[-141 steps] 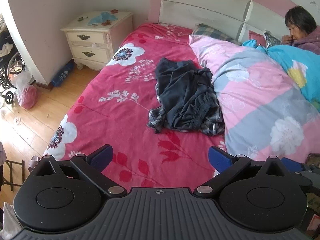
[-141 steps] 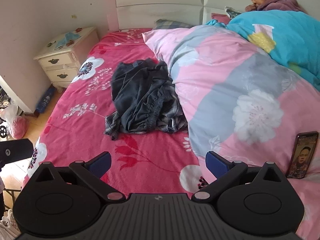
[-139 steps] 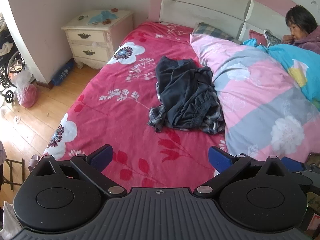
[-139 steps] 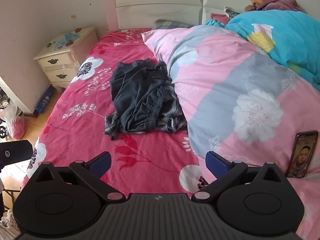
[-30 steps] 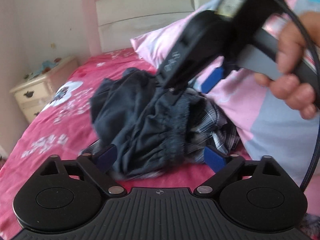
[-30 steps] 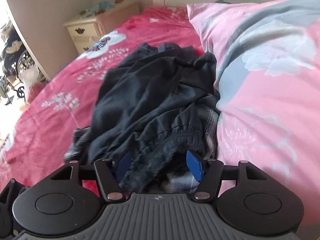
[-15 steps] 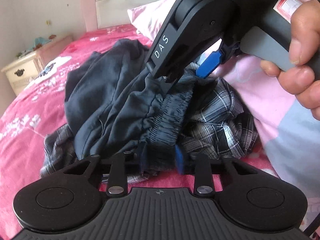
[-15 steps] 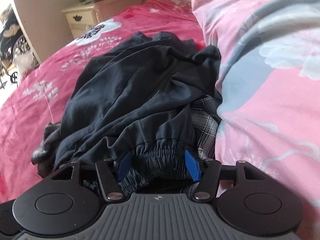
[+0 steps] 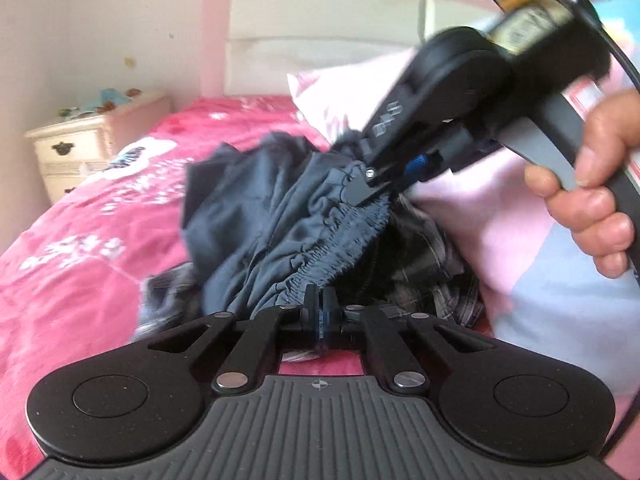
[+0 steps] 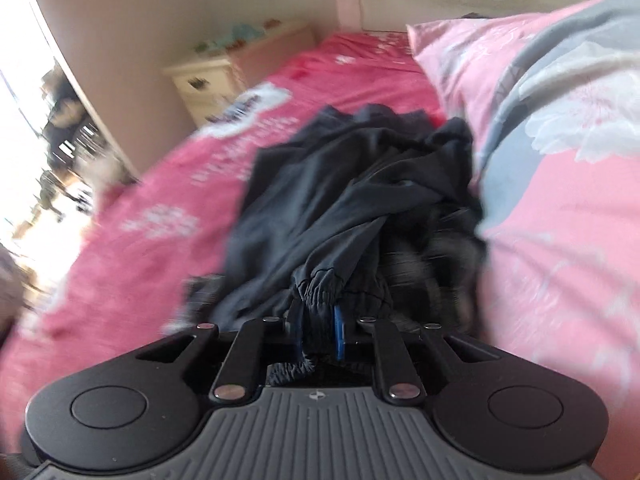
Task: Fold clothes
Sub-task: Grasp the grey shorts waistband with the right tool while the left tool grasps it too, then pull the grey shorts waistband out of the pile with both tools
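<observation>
A dark navy garment with an elastic waistband lies bunched on the red floral bedspread, over a plaid garment. My left gripper is shut on the near part of the waistband. My right gripper is shut on the waistband further along; it shows in the left wrist view, held by a hand above the pile. The navy garment is lifted and stretched between the two grippers.
A pink and grey floral duvet lies heaped right of the clothes, also in the right wrist view. A cream nightstand stands left of the bed. The pink and white headboard is behind.
Both grippers have closed fully on the waistband. The right gripper has risen and pulled the waistband up and away from the left one; both views are blurred by motion.
</observation>
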Demonstrator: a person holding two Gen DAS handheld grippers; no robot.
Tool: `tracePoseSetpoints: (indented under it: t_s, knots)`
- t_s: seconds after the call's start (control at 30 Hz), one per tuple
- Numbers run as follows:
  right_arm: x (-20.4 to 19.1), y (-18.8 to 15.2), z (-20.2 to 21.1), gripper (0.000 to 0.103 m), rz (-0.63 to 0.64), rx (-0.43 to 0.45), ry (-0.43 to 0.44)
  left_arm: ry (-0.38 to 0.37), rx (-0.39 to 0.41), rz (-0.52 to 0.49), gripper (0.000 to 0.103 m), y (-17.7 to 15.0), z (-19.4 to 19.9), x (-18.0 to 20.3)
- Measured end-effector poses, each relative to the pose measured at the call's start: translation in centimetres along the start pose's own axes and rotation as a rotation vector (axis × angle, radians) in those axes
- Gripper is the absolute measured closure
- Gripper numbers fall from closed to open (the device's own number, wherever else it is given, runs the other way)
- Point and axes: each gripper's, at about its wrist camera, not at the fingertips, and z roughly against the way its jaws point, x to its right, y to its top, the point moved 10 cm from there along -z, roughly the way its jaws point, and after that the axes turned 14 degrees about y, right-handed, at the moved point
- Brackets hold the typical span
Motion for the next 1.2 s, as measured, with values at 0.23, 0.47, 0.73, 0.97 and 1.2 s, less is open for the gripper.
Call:
tracePoseSetpoints:
  t_s: [0.23,0.47,0.73,0.97,1.2]
  knots:
    - [-3.9,-3.1,2.7,0.086,-0.106,-0.008,0.159,0.01,0.047,0.068,0.103,-0.1,4.1,-3.3]
    - [-8.6,-8.4,6.1,0.086,-0.135,-0.025,0.26,-0.013,0.055,0.108,0.103,-2.5,10.0,-5.4]
    - [-14.2,-17.8,11.0,0.086,-0.202,-0.086,0.334,-0.034,0.046,0.15,0.103,-5.8,18.3,-7.6]
    - [-16.2,-26.7,12.8,0.083,-0.247,-0.15,0.257,-0.03,-0.099,0.161,0.1,-11.7,22.9,-8.6]
    - [-16.3,-29.8,15.5,0.067,-0.159,-0.096,0.087,-0.035,-0.214,0.136,0.048,-15.7,24.0,-8.7]
